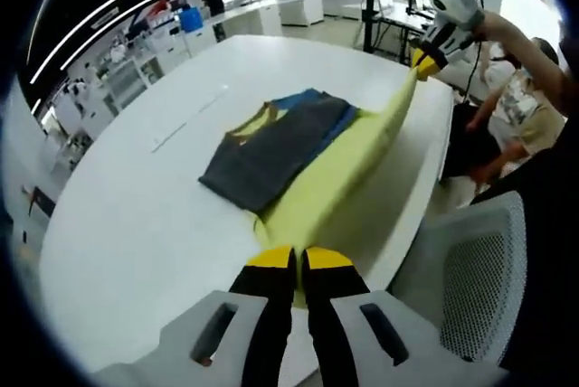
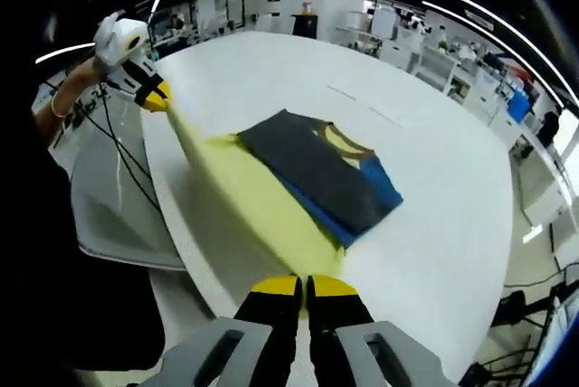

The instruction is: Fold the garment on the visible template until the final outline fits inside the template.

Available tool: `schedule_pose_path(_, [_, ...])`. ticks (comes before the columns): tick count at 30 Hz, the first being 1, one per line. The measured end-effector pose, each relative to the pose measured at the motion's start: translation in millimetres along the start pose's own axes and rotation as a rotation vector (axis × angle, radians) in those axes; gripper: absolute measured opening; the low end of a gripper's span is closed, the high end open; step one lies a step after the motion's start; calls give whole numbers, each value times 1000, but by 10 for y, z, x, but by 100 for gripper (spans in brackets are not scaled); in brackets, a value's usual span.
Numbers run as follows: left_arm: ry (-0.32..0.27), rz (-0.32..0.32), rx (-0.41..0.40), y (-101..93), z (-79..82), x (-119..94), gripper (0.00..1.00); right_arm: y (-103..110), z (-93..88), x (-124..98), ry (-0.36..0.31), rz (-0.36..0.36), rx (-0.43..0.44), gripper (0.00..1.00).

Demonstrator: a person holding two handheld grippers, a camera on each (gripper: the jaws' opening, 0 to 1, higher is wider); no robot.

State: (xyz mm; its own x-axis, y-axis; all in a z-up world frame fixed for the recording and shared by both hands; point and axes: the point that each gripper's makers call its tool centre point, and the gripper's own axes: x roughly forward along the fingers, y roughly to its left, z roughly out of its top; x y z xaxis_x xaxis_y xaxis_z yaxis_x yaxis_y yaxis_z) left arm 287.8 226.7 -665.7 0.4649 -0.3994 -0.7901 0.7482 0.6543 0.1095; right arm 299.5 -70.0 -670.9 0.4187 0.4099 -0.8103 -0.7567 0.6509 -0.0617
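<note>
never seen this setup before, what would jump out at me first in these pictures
A long pale yellow stretch of cloth is pulled taut between the two tools: the left tool pinches one end at the bottom of the left gripper view, and the right tool pinches the other. Beside it, on the round white table, lies a dark grey folded garment with yellow collar trim over a blue layer.

A mesh chair (image 1: 479, 287) stands beside the white table (image 1: 136, 224); a seated person (image 1: 520, 111) and office desks (image 2: 434, 61) beyond.
</note>
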Motion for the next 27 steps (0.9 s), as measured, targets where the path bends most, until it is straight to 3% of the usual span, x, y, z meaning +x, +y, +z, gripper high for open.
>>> schedule_pose_path(27, [-119, 165, 76, 697, 666, 162, 1, -765, 618, 177, -45, -169, -87, 0])
